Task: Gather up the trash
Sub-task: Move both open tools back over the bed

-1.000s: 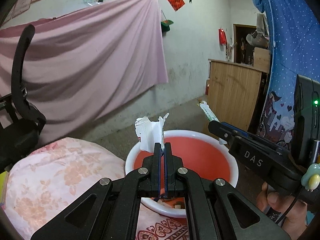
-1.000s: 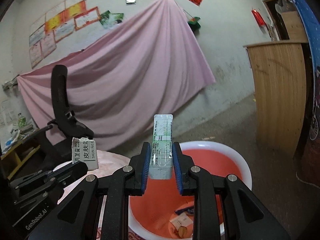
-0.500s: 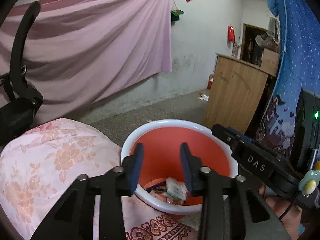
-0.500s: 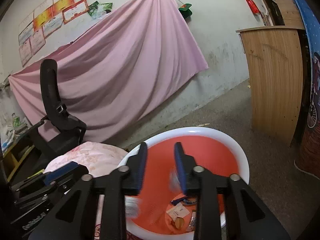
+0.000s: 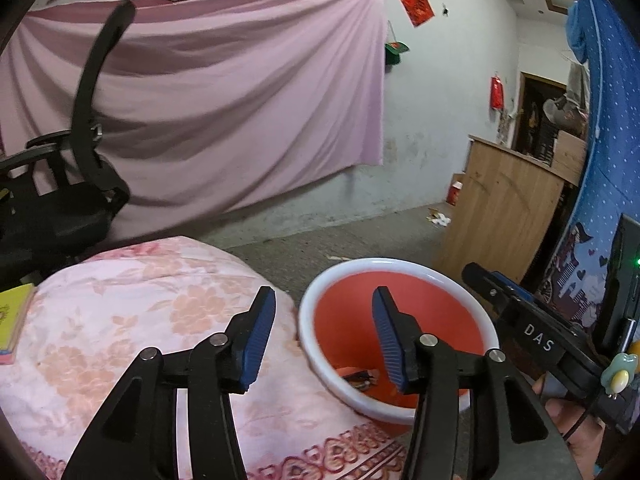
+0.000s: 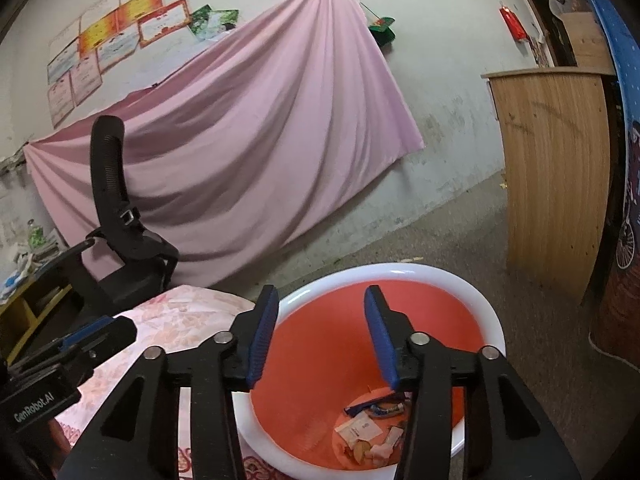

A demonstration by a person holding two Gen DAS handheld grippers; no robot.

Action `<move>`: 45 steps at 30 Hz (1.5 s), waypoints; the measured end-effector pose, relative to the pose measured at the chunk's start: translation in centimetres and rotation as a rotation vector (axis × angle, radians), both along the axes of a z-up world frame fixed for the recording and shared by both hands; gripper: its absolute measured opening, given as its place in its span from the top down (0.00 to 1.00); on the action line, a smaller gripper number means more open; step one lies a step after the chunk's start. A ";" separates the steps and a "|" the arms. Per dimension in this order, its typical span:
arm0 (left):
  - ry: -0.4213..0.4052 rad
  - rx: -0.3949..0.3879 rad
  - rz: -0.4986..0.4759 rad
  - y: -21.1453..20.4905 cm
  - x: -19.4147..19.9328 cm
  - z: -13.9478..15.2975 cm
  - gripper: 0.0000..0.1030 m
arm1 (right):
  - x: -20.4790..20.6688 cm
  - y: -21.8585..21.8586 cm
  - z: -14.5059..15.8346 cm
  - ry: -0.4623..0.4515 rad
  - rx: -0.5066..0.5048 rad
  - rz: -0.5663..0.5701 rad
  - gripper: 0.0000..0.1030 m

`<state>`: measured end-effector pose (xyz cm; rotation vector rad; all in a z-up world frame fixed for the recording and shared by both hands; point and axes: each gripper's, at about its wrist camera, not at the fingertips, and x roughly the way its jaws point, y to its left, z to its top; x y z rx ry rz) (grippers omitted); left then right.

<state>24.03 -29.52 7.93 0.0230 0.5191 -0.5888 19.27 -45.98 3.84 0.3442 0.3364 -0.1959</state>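
Observation:
A red bin with a white rim (image 5: 400, 268) (image 6: 400, 270) stands on the floor beside the table. Several scraps of trash (image 6: 370, 428) lie at its bottom; a few show in the left wrist view (image 5: 360, 378). My left gripper (image 5: 324, 334) is open and empty, above the bin's left rim and the table edge. My right gripper (image 6: 320, 334) is open and empty over the bin. The right gripper's body (image 5: 532, 334) shows at the right of the left wrist view, and the left gripper's body (image 6: 60, 364) at the lower left of the right wrist view.
A table with a pink floral cloth (image 5: 120, 320) lies left of the bin, with a yellow book (image 5: 12, 320) at its far left. A black office chair (image 6: 116, 240) stands behind, a wooden cabinet (image 6: 556, 168) to the right, a pink sheet (image 5: 240, 100) on the wall.
Both grippers have opened wide. The white paper scrap left my left gripper and the small box left my right gripper; both dropped into the bin. The left gripper has shifted left.

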 end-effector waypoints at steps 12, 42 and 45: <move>-0.021 -0.053 0.176 8.6 -2.4 1.4 0.37 | -1.1 5.1 1.9 -0.071 -0.082 0.064 0.27; -0.131 -0.150 0.522 24.7 -15.5 0.0 0.05 | -9.8 16.8 2.9 -0.267 -0.188 0.168 0.00; -0.141 -0.126 0.526 24.8 -16.8 -0.7 0.04 | -11.3 17.6 2.6 -0.288 -0.199 0.179 0.00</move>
